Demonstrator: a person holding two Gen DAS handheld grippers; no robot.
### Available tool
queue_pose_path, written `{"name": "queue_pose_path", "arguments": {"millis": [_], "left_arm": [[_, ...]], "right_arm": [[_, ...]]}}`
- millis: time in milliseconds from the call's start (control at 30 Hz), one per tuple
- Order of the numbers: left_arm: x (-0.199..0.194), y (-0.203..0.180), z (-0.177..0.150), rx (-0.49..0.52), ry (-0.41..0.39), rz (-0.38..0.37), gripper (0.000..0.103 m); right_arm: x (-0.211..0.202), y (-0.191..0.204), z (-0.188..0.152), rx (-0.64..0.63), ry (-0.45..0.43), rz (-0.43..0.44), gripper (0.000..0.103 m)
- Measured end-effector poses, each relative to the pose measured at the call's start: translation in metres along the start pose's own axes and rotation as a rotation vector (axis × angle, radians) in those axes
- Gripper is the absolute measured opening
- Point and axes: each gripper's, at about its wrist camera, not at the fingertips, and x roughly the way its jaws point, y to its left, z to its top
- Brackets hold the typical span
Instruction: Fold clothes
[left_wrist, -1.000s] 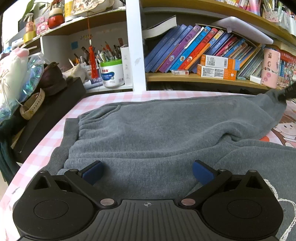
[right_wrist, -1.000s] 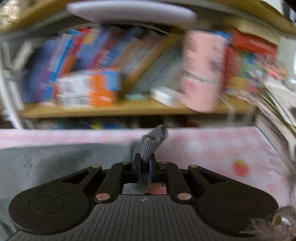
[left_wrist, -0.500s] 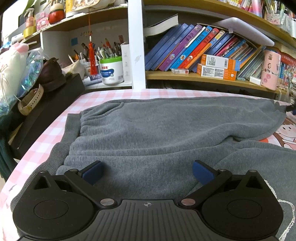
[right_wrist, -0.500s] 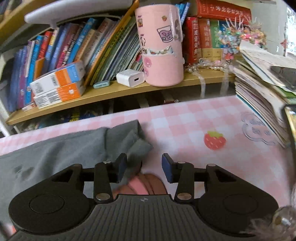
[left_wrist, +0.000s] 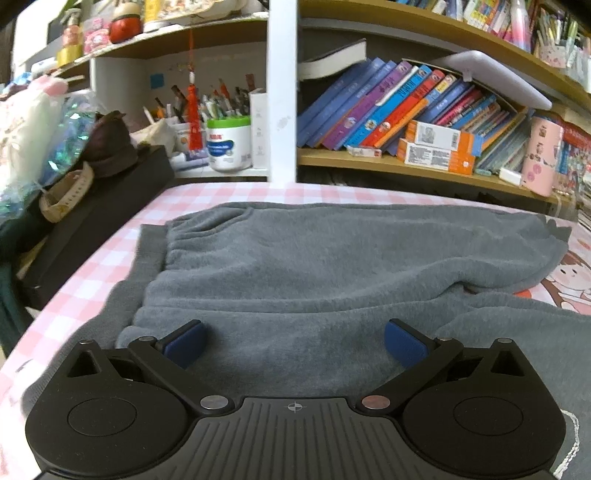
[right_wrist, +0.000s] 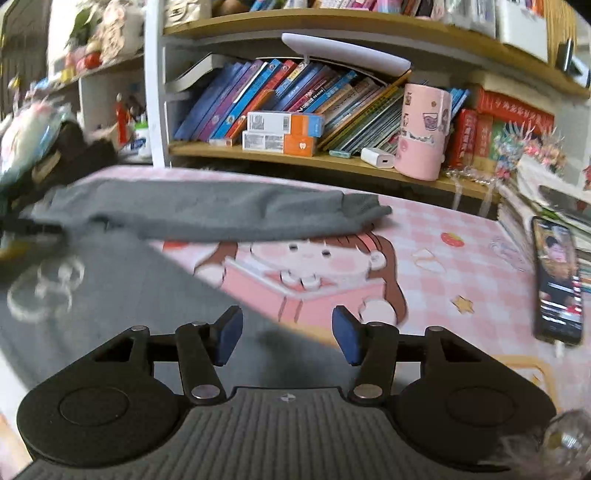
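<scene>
Sleeve (right_wrist: 207, 214) laid along table's far edge; your right gripper (right_wrist: 286, 334) opening, empty; left gripper (left_wrist: 294, 341) wide. Grab near hem next.

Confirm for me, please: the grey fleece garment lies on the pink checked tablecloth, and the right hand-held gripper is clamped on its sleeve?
Not quite. The grey fleece garment does lie on the pink checked tablecloth, but the right hand-held gripper holds nothing; its jaws are opening and empty, as the right wrist view shows.
</scene>
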Motion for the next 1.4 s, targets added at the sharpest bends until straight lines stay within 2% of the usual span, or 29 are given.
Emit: {"name": "queue_pose_path", "arguments": {"millis": [67, 167, 233, 467, 600, 767, 800, 900, 1200, 1400], "left_arm": [[-0.011, -0.001, -0.002, -0.004, -0.018, 0.033, 0.103], [-0.033, 0.003, -0.01, -0.036, -0.047, 0.022, 0.103], [-0.047, 0.008, -0.015, -0.067, -0.051, 0.012, 0.103], [-0.08, 0.018, -0.03, -0.12, -0.034, 0.082, 0.103], [-0.09, 0.018, -0.036, -0.128, -0.026, 0.1, 0.103], [-0.097, 0.018, -0.038, -0.129, -0.027, 0.128, 0.103], [-0.099, 0.018, -0.038, -0.129, -0.029, 0.13, 0.103], [-0.102, 0.017, -0.04, -0.121, -0.044, 0.138, 0.103], [-0.095, 0.013, -0.045, -0.104, -0.019, 0.165, 0.103], [-0.094, 0.014, -0.049, -0.083, 0.001, 0.238, 0.103]], "right_arm": [[-0.008, -0.002, -0.008, -0.006, 0.011, 0.0, 0.034], [-0.018, -0.007, -0.02, -0.014, 0.028, 0.006, 0.029], [-0.019, -0.009, -0.026, -0.037, 0.045, 0.002, 0.029], [-0.01, -0.014, -0.031, -0.106, 0.075, -0.016, 0.025], [0.009, -0.023, -0.021, -0.132, 0.078, -0.045, 0.024], [0.037, -0.036, -0.003, -0.127, 0.076, -0.074, 0.025], [0.038, -0.037, -0.002, -0.12, 0.073, -0.069, 0.027], [0.028, -0.035, -0.005, -0.111, 0.042, -0.044, 0.034], [-0.012, -0.03, -0.031, -0.071, -0.002, -0.047, 0.04], [-0.012, -0.027, -0.038, -0.083, 0.005, -0.049, 0.044]]}}
